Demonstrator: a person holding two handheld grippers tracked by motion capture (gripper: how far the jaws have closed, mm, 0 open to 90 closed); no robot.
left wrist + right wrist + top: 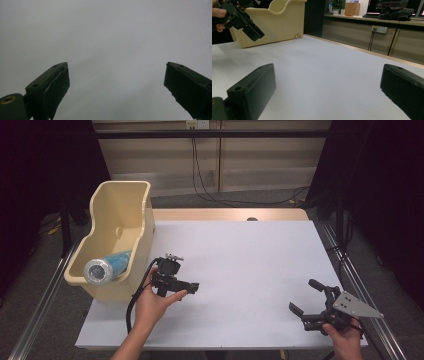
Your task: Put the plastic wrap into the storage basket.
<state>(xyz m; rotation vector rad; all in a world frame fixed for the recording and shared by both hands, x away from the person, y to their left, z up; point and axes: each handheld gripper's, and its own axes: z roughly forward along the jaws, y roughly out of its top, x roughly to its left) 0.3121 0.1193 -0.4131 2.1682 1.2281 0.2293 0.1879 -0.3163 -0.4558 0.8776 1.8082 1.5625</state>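
Nearby, blue-and-silver bottle [106, 267] inside cream bin [131, 202], just left of left gripper [192, 287] (both grippers released, empty).

left gripper [192, 287]: black, black cable trailed, brass insert seen beside one jaw | right gripper [305, 297]: black, grey three-cornered plate carried on top
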